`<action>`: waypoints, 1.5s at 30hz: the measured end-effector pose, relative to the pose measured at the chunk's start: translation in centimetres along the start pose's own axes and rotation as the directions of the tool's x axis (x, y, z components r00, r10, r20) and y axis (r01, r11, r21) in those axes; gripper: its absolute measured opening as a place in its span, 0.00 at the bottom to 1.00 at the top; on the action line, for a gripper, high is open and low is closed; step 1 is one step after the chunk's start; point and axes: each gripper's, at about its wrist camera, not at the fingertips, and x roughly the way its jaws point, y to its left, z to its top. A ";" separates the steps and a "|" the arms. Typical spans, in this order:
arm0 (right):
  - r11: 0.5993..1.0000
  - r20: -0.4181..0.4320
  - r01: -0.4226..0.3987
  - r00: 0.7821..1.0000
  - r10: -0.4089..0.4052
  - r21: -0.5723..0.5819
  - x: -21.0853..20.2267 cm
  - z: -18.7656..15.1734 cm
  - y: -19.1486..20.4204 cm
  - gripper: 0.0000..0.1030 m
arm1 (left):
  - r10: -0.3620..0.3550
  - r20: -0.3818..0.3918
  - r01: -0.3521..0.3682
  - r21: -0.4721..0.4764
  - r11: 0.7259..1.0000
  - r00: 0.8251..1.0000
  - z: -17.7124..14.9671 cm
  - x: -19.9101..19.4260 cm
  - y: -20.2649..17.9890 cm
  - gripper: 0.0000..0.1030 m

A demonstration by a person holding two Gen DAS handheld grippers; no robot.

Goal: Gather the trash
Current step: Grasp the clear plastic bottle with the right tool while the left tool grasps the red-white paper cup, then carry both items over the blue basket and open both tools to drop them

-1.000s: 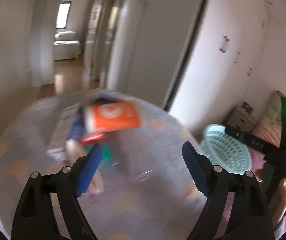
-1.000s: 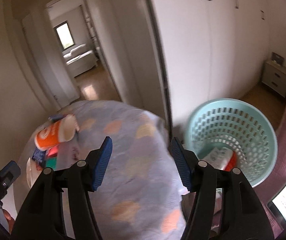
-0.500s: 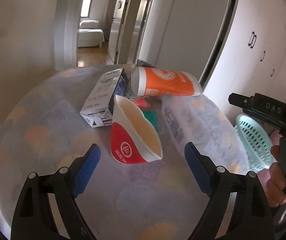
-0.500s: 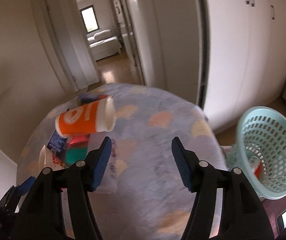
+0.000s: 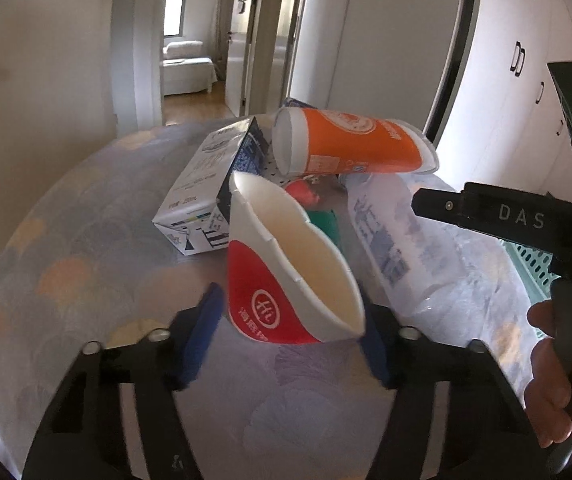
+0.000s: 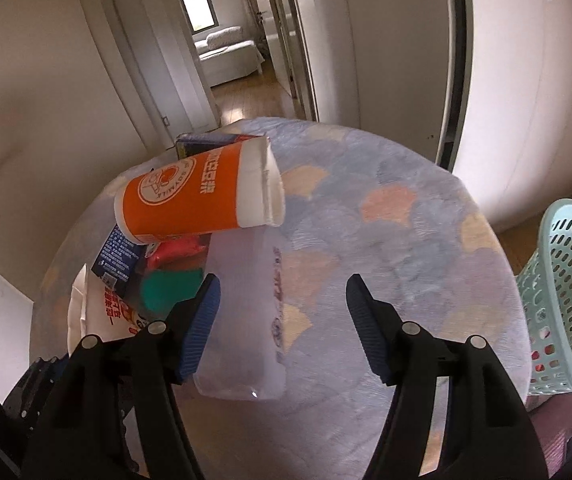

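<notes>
Most of the trash was still piled on the round table (image 6: pixel 406 216). The left gripper (image 5: pixel 290 332) had just been closing around the red paper cup (image 5: pixel 286 280), with the cup between its pads, though I couldn't tell if they were gripping yet. The right gripper (image 6: pixel 281 316) hung wide and empty above the clear plastic bottle (image 6: pixel 245 320). The orange cup (image 6: pixel 197 200) and milk carton (image 5: pixel 205 192) sat untouched. The mint basket (image 6: pixel 566 300) beside the table held only a few bits.

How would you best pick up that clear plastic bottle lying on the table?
Grip the clear plastic bottle across its soft middle, coming from above. It lies flat along the table, its far end under the orange cup, so only its sides are free.
</notes>
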 end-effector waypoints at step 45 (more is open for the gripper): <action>0.985 0.028 0.045 0.998 -0.050 0.166 -7.9 -3.5 -8.0 0.42 | -0.159 0.150 0.149 0.076 0.986 0.976 0.4 -4.7 -6.0 0.34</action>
